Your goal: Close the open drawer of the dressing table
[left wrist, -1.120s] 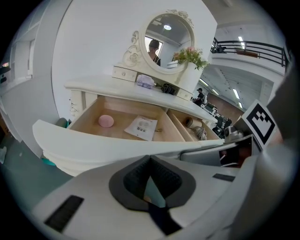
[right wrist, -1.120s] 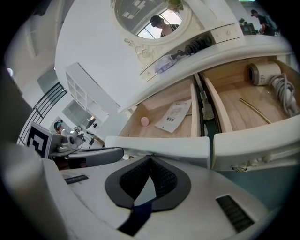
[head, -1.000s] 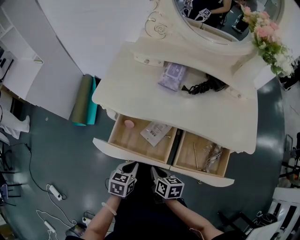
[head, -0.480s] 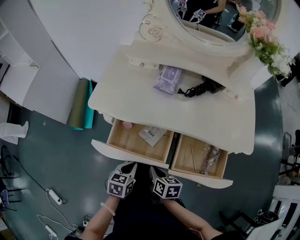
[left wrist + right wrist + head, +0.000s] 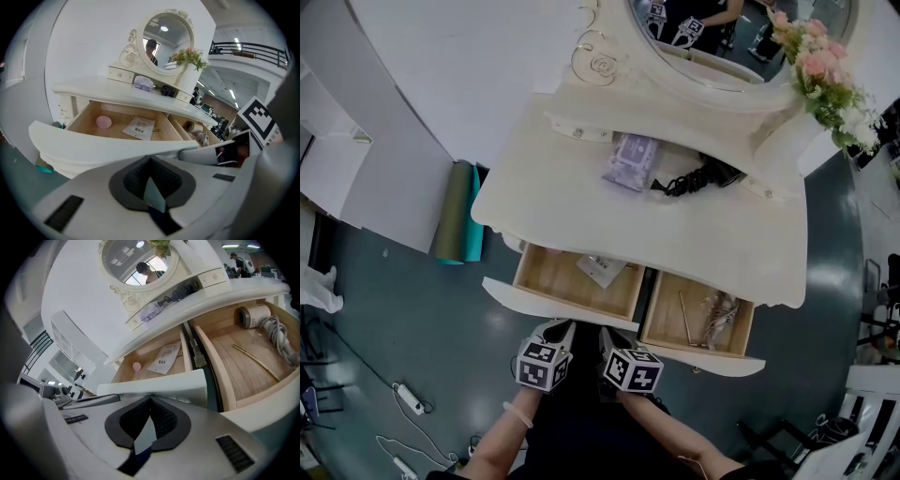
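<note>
The cream dressing table (image 5: 581, 202) has two drawers pulled out. The left drawer (image 5: 548, 274) holds a paper leaflet (image 5: 602, 269) and a pink round item (image 5: 103, 122). The right drawer (image 5: 667, 319) stands further out, with a gold stick and a cord in it. Both grippers are side by side at the left drawer's white front panel (image 5: 534, 302). In the left gripper view the left gripper (image 5: 150, 158) is shut, its tips right at that panel (image 5: 93, 145). The right gripper (image 5: 150, 398) is shut too, against the panel's right end (image 5: 178, 383). Neither holds anything.
On the tabletop lie a purple pack (image 5: 628, 159) and a black corded appliance (image 5: 698, 176), below an oval mirror (image 5: 722, 37) and flowers (image 5: 825, 70). A green roll (image 5: 459, 214) leans left of the table. A power strip (image 5: 408, 403) and cables lie on the floor.
The left drawer has slid inward under the tabletop; the pink item is now hidden in the head view. Both grippers followed its front panel forward. The right drawer stays out.
</note>
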`<state>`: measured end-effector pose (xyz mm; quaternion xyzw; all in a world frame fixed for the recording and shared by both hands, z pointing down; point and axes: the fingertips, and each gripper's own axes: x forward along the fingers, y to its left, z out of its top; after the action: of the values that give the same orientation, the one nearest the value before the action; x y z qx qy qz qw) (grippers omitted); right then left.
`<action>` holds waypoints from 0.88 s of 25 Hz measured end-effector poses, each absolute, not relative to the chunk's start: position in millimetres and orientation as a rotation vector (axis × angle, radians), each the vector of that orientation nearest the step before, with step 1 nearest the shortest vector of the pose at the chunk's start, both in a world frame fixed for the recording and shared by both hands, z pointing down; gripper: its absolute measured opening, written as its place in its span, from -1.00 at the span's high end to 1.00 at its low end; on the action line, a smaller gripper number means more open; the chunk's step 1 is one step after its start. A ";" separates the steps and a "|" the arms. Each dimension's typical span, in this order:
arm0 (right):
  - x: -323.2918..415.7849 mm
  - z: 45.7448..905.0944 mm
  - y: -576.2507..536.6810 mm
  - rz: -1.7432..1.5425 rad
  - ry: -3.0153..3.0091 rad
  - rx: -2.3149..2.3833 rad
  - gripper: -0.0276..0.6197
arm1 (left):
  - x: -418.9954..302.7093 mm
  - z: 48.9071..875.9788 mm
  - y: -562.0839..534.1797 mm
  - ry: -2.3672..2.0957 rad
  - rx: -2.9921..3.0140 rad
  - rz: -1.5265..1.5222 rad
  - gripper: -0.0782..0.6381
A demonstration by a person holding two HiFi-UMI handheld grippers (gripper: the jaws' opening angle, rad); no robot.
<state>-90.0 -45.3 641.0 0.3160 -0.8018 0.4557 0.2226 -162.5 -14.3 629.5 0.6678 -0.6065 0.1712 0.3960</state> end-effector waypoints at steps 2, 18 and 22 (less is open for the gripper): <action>-91.3 640.7 -49.0 1.266 -2.207 0.889 0.85 | -163.8 629.0 -18.1 -1.533 1.701 0.439 0.74; -97.8 639.0 -83.3 1.292 -2.160 1.063 0.85 | -170.3 627.4 -51.3 -1.522 1.734 0.431 0.74; -99.6 639.1 -93.2 1.275 -2.164 1.086 0.85 | -172.9 626.9 -61.4 -1.522 1.745 0.424 0.74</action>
<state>-99.6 -93.2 639.1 0.3887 -0.7747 0.4564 0.2012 -172.9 -61.4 626.9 0.6845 -0.5970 0.1664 0.3839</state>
